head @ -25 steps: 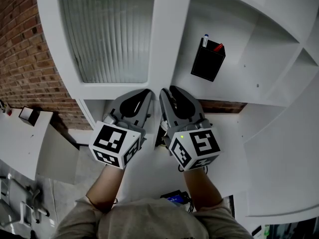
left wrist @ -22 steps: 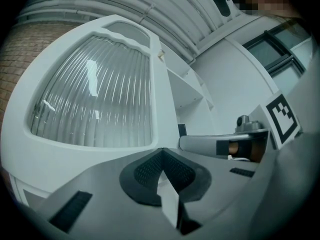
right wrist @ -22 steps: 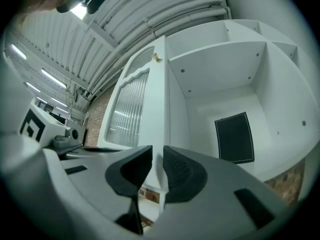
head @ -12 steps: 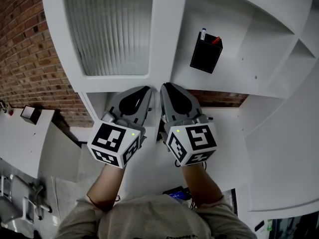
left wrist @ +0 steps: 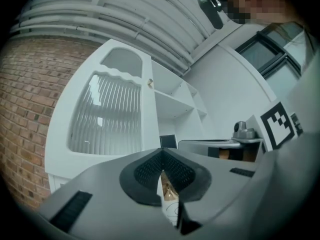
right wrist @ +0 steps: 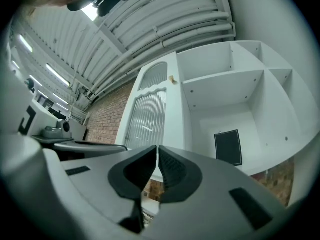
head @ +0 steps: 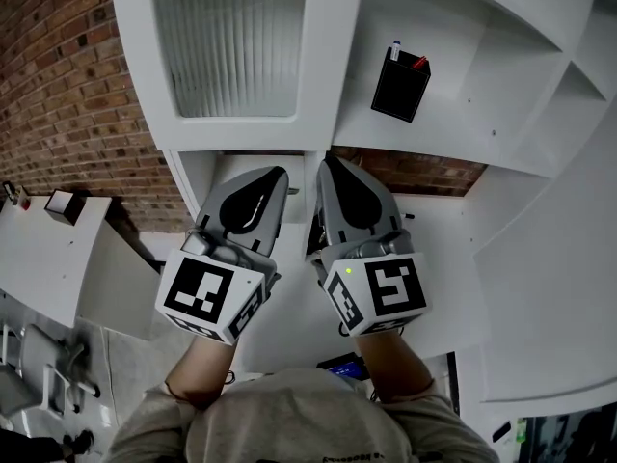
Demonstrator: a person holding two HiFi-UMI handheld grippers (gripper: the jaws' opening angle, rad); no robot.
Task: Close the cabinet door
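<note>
My left gripper (left wrist: 161, 152) and right gripper (right wrist: 156, 149) are held side by side, both clenched and empty; the right jaws have just been closing, with nothing between them. The ribbed-glass cabinet door (left wrist: 107, 116) stands ahead and to the left of my left jaws, apart from them, and appears flush with the white cabinet (right wrist: 220, 91). A black pen holder (right wrist: 228, 147) sits in the open compartment ahead and right of my right jaws
</note>
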